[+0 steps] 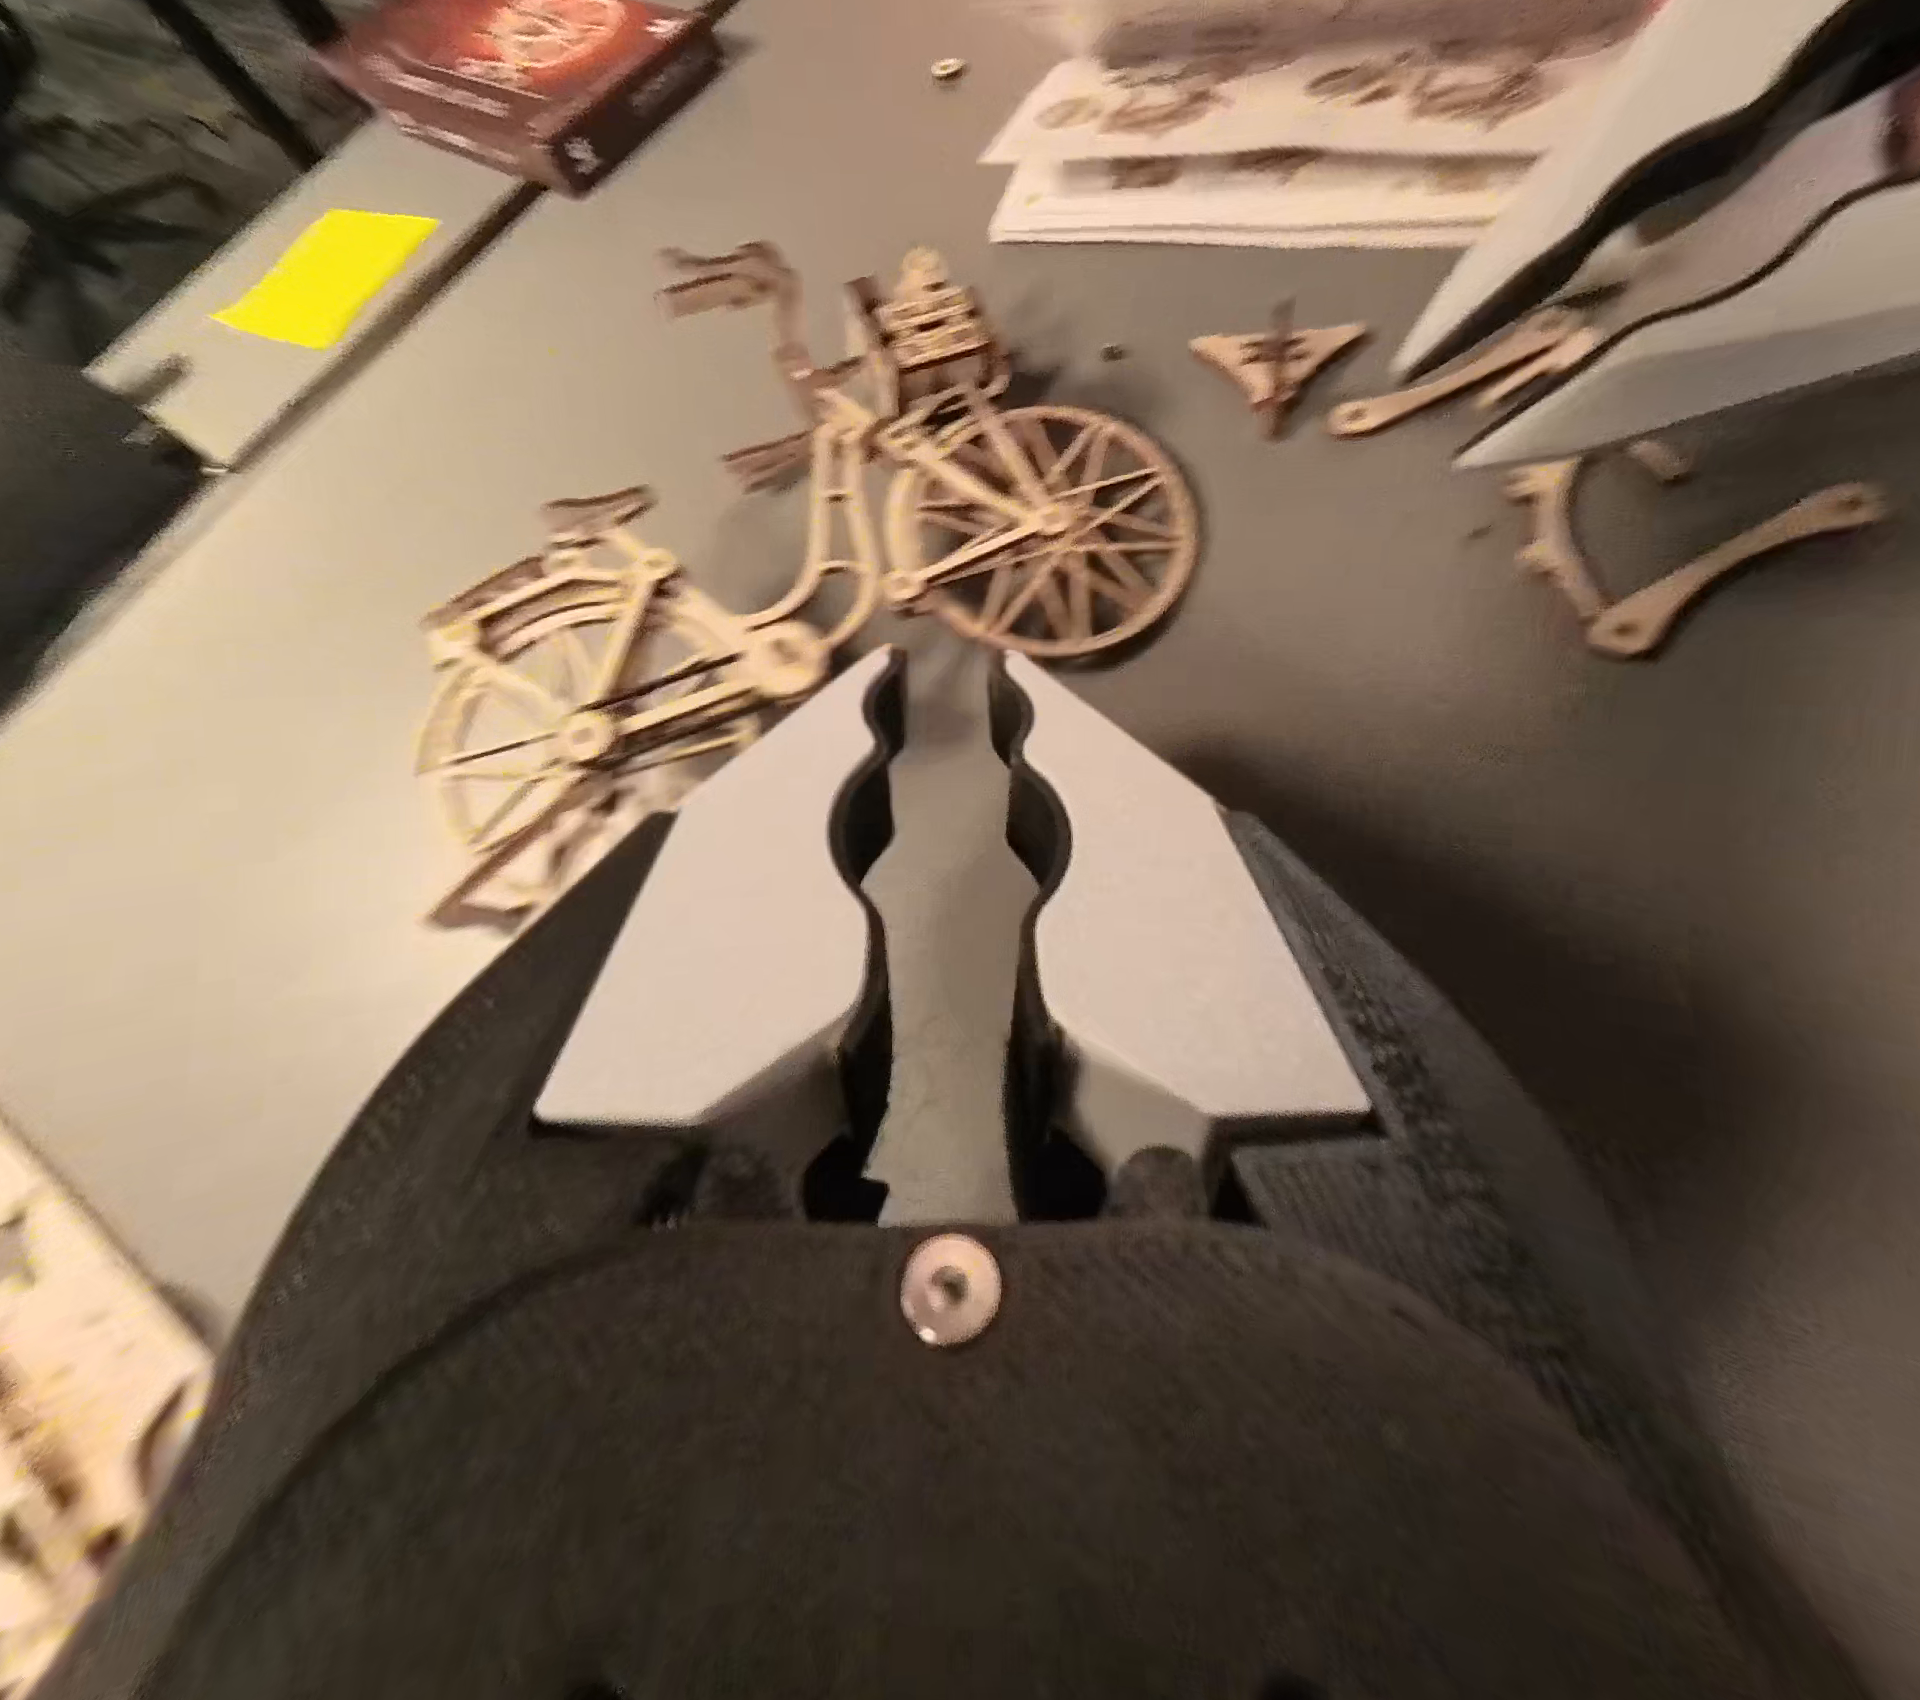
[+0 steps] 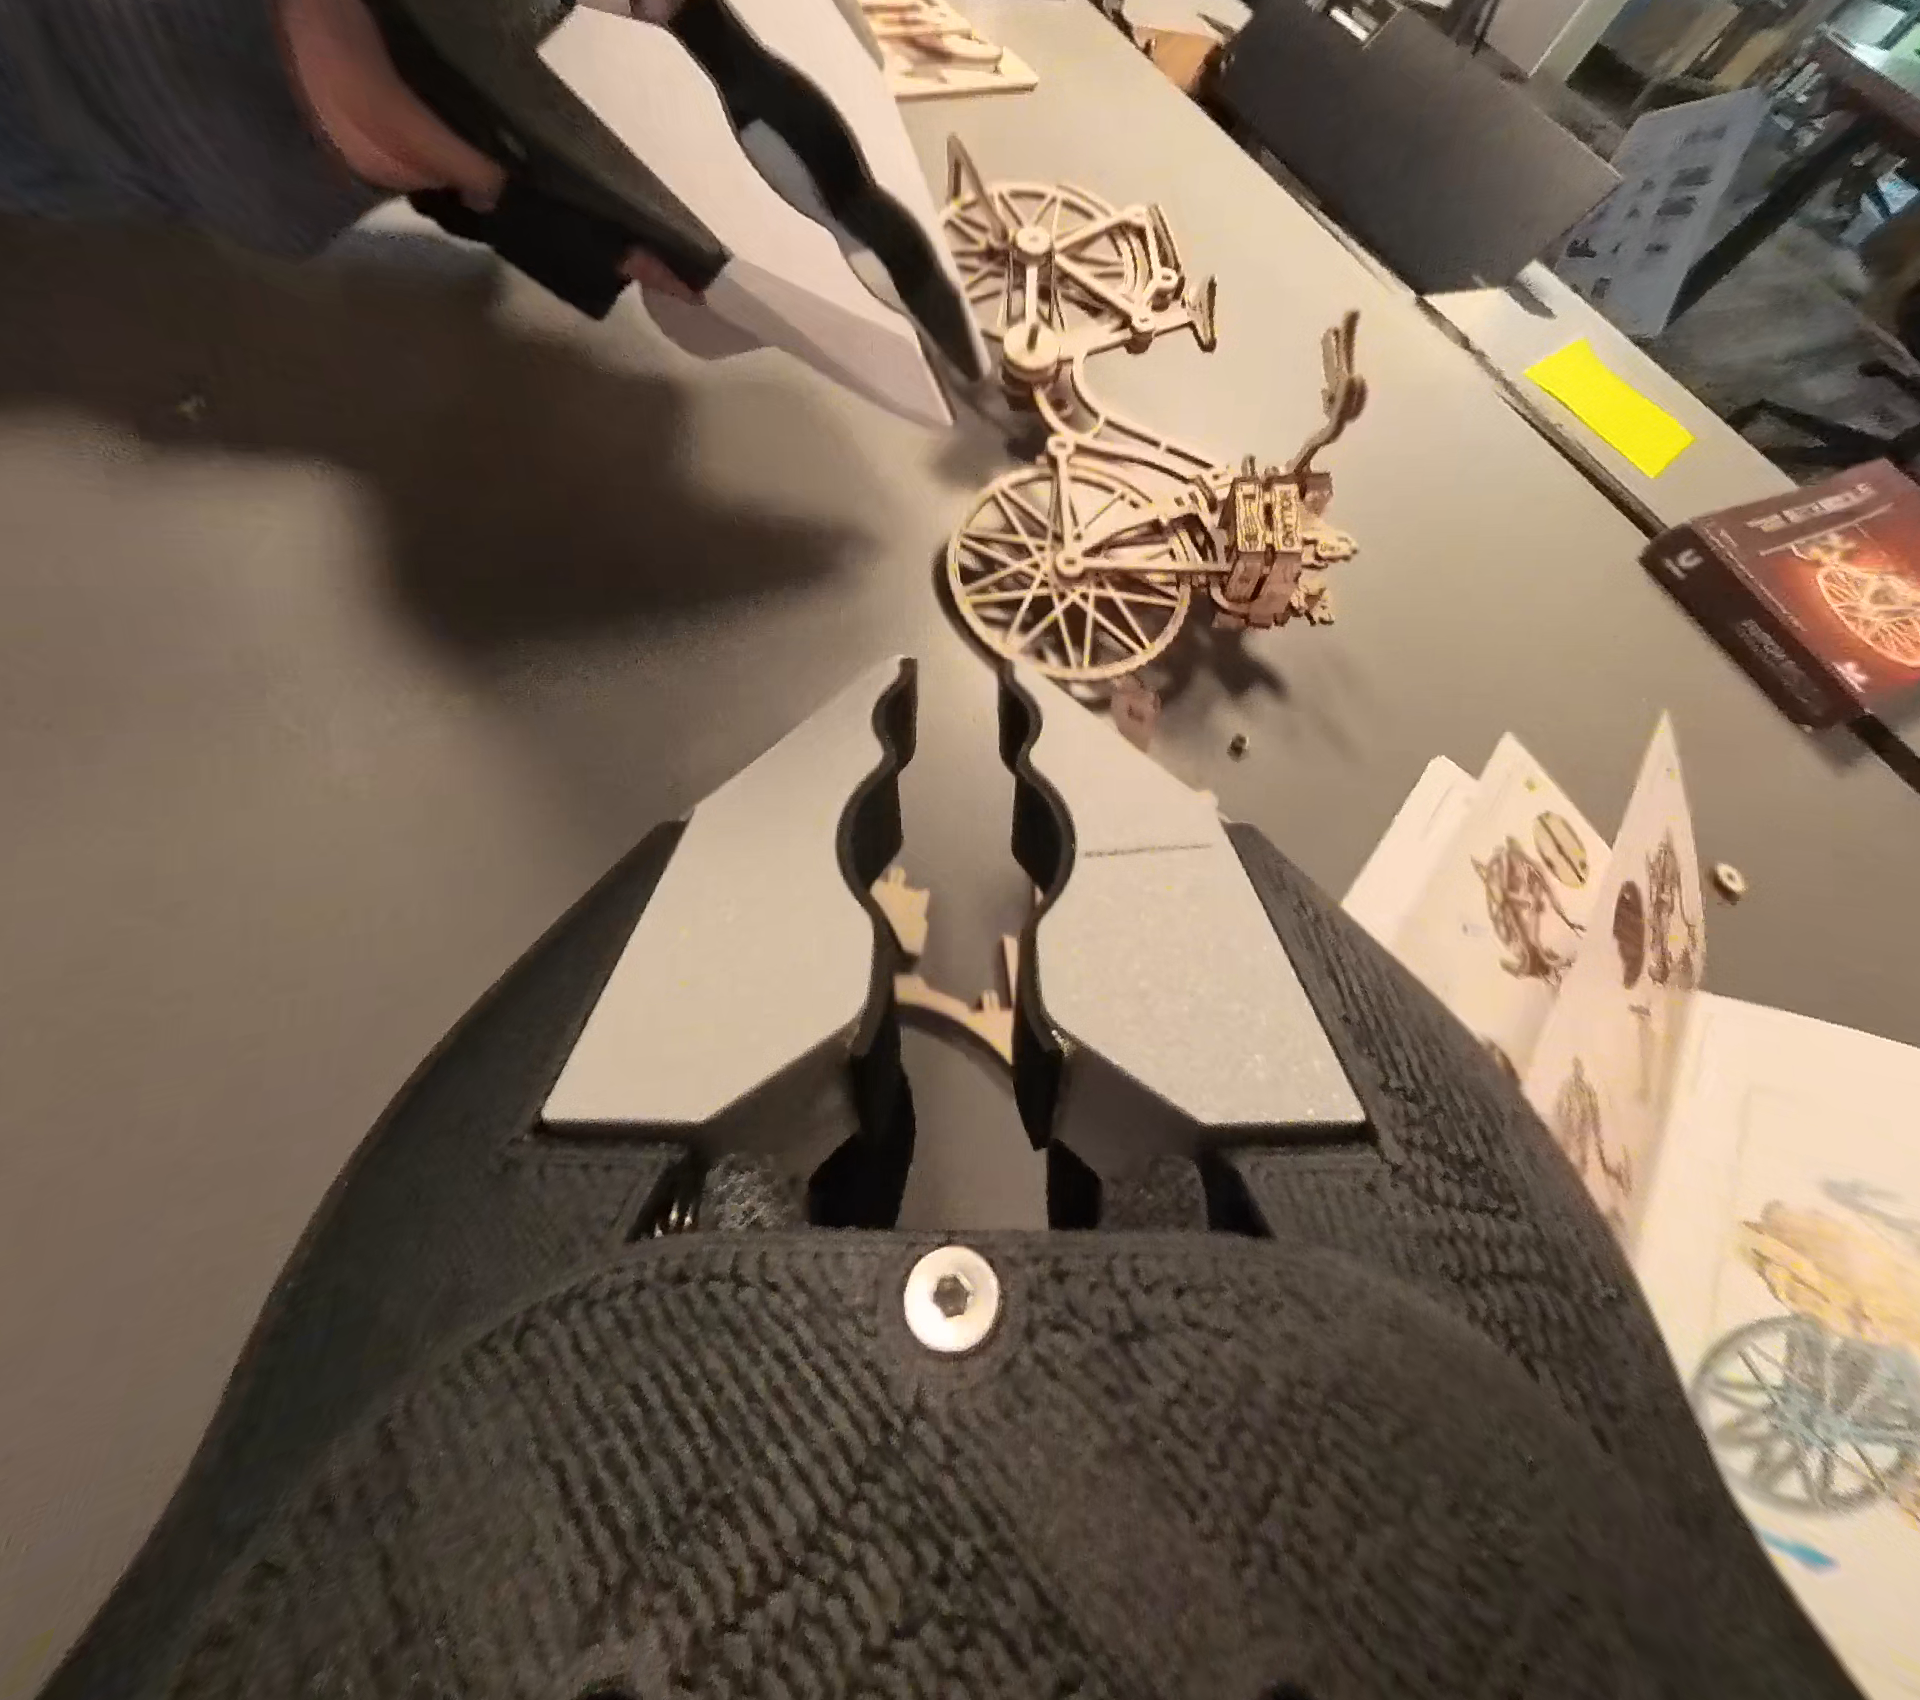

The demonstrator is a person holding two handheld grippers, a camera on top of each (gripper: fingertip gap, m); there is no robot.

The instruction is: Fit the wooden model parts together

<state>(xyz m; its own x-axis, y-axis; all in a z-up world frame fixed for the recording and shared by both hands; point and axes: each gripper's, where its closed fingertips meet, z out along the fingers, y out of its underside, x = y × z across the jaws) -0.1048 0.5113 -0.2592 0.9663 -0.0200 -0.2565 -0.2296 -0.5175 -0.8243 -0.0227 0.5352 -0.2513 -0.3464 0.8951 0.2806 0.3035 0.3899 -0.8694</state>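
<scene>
A partly built wooden bicycle model (image 1: 831, 549) lies flat on the grey table (image 1: 312, 715); it also shows in the right wrist view (image 2: 1081, 528). My left gripper (image 1: 948, 674) is open and empty, its tips just short of the frame near the crank; it shows in the right wrist view (image 2: 961, 393) too. My right gripper (image 2: 953, 674) is open, with nothing at its tips, and hovers over loose wooden parts (image 2: 951, 1011). It reaches in from the right in the left wrist view (image 1: 1429, 419), above a lever part (image 1: 1455, 393). A triangular part (image 1: 1278, 362), a curved part (image 1: 1558, 549) and another lever (image 1: 1745, 570) lie nearby.
A dark red box (image 1: 520, 71) and a yellow note (image 1: 327, 279) sit by the far table edge. An open instruction booklet (image 2: 1558, 923) lies at the right. A small nut (image 1: 945, 69), a wooden parts sheet (image 2: 935, 40) and a black box (image 2: 1403, 123) are farther off. One gripper's finger ends stand about 9 cm off the other's. To the lever (image 1: 1745, 570): right tips about 7 cm, left tips about 15 cm.
</scene>
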